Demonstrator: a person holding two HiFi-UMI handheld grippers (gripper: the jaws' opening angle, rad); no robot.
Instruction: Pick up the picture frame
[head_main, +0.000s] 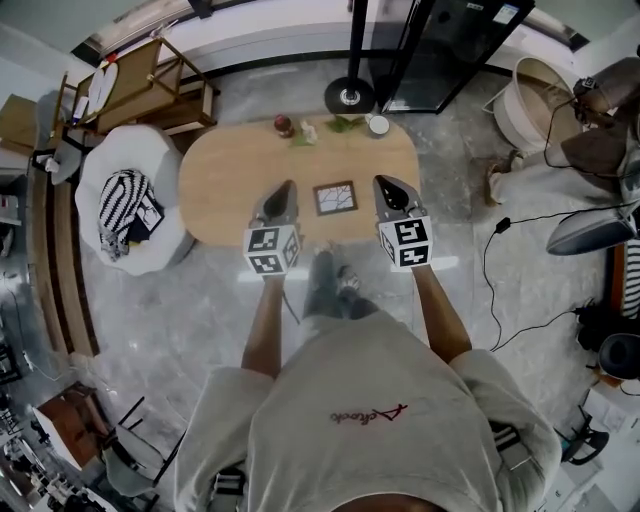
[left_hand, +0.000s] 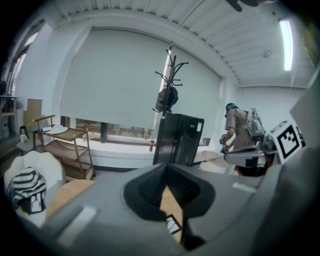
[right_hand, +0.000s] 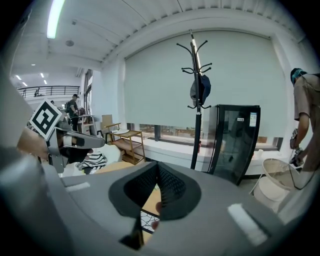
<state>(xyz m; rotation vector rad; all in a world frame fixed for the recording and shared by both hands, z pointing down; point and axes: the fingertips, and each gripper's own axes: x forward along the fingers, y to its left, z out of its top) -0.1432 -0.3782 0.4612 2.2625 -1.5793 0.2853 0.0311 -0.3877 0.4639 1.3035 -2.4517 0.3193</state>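
A bright room with a pale marble floor, seen steeply from above. In the middle of the frame stands a long oval table of light wood (head_main: 220, 190).

A small dark-rimmed rectangular picture frame with a white, line-patterned face (head_main: 335, 198) lies flat on the table, near the edge closest to the person and at the centre of the picture. Nothing touches it.

On either side of it, the person holds a grey gripper in each outstretched hand. The left gripper (head_main: 285, 187) is just left of the frame and the right gripper (head_main: 383, 182) just right of it. Both point toward the table's far side. Each gripper is clenched, its jaws pressed together with nothing between them. The view along each gripper shows a corner of the frame below the closed jaws, so both appear to hang above it.

At the table's far edge, well apart from the frame, sit a small dark red jar (head_main: 284, 126), some green leaves (head_main: 343, 124) and a white cup (head_main: 378, 124). A white beanbag with a striped cloth (head_main: 125, 205) sits at the left.

The step in hand looks like the approach. To do it well, the jaws probably need to open before they come lower. Because the frame lies flat, a jaw likely has to catch one rim from the side, at a low angle, without pushing the frame across the table.
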